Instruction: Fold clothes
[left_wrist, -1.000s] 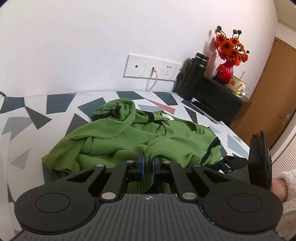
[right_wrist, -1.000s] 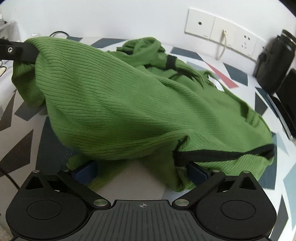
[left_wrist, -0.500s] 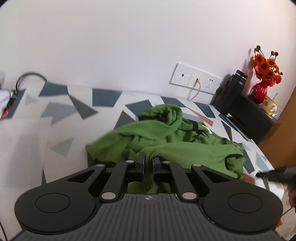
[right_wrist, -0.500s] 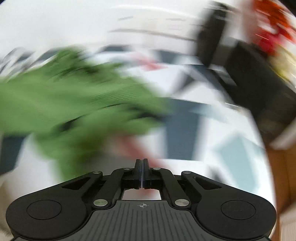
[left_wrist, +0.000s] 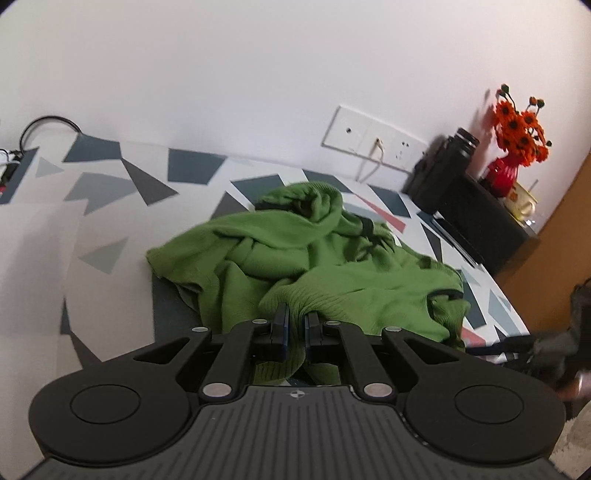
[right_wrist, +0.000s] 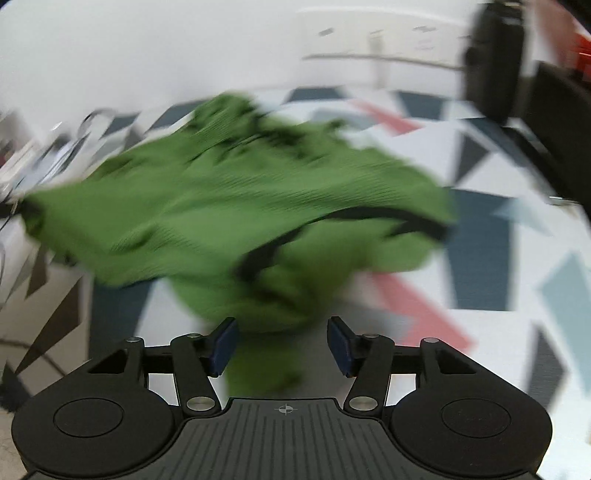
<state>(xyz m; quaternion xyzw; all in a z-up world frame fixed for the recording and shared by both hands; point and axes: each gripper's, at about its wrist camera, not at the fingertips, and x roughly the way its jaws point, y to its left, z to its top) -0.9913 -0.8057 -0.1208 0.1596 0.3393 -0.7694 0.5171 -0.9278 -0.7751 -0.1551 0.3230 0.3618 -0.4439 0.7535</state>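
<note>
While pinched almost fully together on a fold of the green knit garment (left_wrist: 314, 258), left gripper (left_wrist: 295, 325) held cloth bunched between its blue pads. Lay crumpled mid-table on the geometric-patterned tablecloth (left_wrist: 110, 206), black trim at 3 o'clock. Sharp from the left wrist only: wall socket plate (left_wrist: 369, 140), black flask (left_wrist: 454, 162), red vase of orange flowers (left_wrist: 517, 147) at 2 o'clock. Blurred from the right wrist: right gripper (right_wrist: 282, 341) jaws parting, about half spread, green cloth between them, pads not pressing it. Seen there alone: black-edged opening facing the camera.
</note>
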